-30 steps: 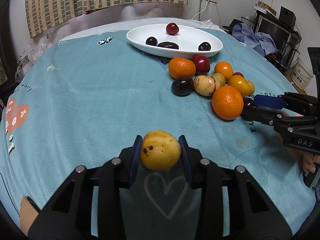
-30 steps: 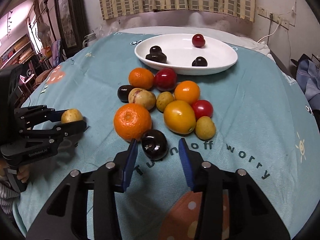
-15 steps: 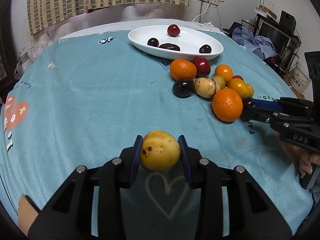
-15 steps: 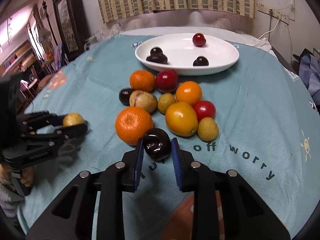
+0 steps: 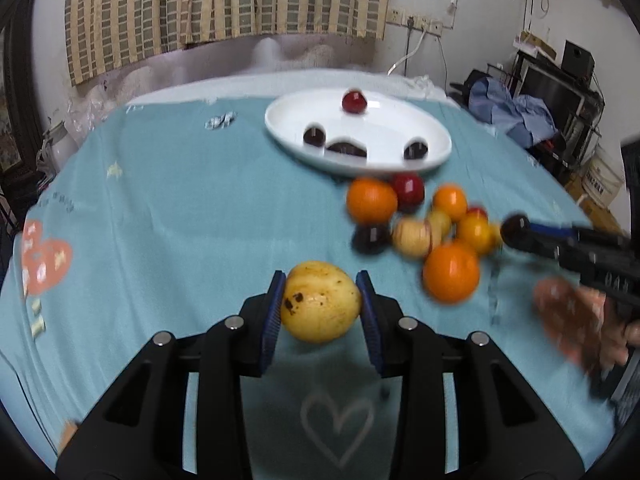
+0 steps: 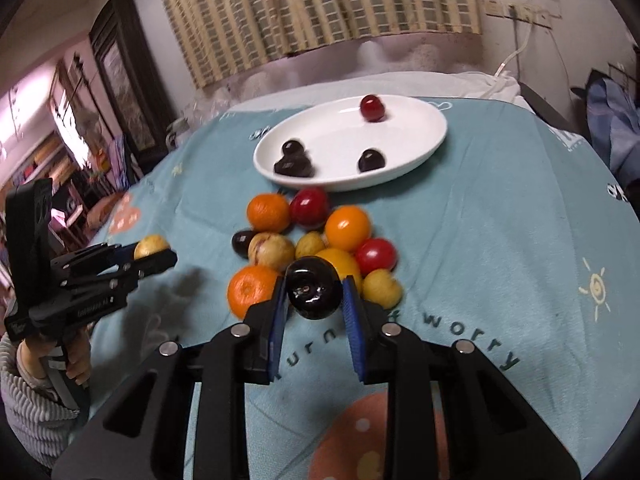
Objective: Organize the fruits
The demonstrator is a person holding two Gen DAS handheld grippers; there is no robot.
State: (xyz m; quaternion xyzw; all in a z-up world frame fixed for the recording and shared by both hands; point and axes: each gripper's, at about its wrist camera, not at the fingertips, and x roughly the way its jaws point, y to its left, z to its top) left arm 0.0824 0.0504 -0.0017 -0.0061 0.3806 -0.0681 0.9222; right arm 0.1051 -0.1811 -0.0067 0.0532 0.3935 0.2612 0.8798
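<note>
White plate a quarter filled, both grippers loaded

White and oval, the plate (image 6: 420, 148) sits toward twelve o'clock on the teal tablecloth (image 6: 500, 208) and carries only four small fruits: one red one (image 6: 372, 107) at its far edge and three dark ones (image 6: 294, 160) nearer the front. I'd judge the sorting has barely got going.

Most of the fruit is still loose in a heap (image 6: 320, 240) on the cloth just short of the plate: oranges, red ones, yellow ones, a speckled pale one and another dark one, packed so close that several touch.

From the right-hand camera, the right gripper (image 6: 314, 300) is clamped on a dark plum (image 6: 314, 292), which looks lifted off the cloth right over the near edge of the heap. The left gripper (image 5: 322, 308) is squeezed around a yellow fruit (image 5: 320, 306) with brown spots, out at about nine o'clock from the heap and well apart from it.

So two pieces are in the air and roughly ten remain on the cloth. My guess is the plum belongs with its dark fellows on the plate; where the yellow one is meant to go, I cannot tell.
</note>
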